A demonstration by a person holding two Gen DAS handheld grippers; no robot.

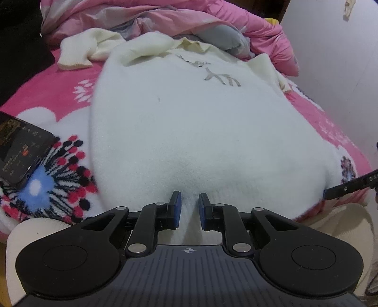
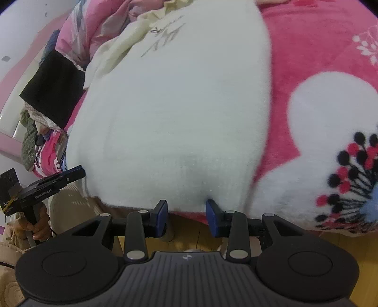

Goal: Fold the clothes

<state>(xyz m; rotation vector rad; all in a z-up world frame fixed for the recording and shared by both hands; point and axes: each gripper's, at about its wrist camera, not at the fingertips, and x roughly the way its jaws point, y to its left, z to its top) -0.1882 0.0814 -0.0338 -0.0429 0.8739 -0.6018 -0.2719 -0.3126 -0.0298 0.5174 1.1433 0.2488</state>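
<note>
A white fluffy sweater [image 1: 200,132] with a grey deer motif [image 1: 219,75] lies flat on a pink flowered blanket [image 1: 42,94], one sleeve [image 1: 78,52] flung out at the far left. My left gripper [image 1: 189,195] is at the near hem, and its blue pads pinch a puckered fold of the knit. In the right wrist view the sweater [image 2: 177,113] fills the middle. My right gripper [image 2: 186,203] stands open at the hem, the fabric edge just past its fingertips and nothing pressed between the pads. Each view shows the other gripper at a hem corner: right gripper [image 1: 330,192], left gripper [image 2: 79,173].
A phone [image 1: 21,151] with a lit screen lies on the blanket at the left. A crumpled pink duvet [image 1: 165,19] is heaped behind the sweater, with a white wall [image 1: 335,59] to the right. A black garment [image 2: 54,92] and mixed clothes lie beside the bed. A hand [image 2: 37,226] holds the left gripper's handle over the wooden floor [image 2: 342,248].
</note>
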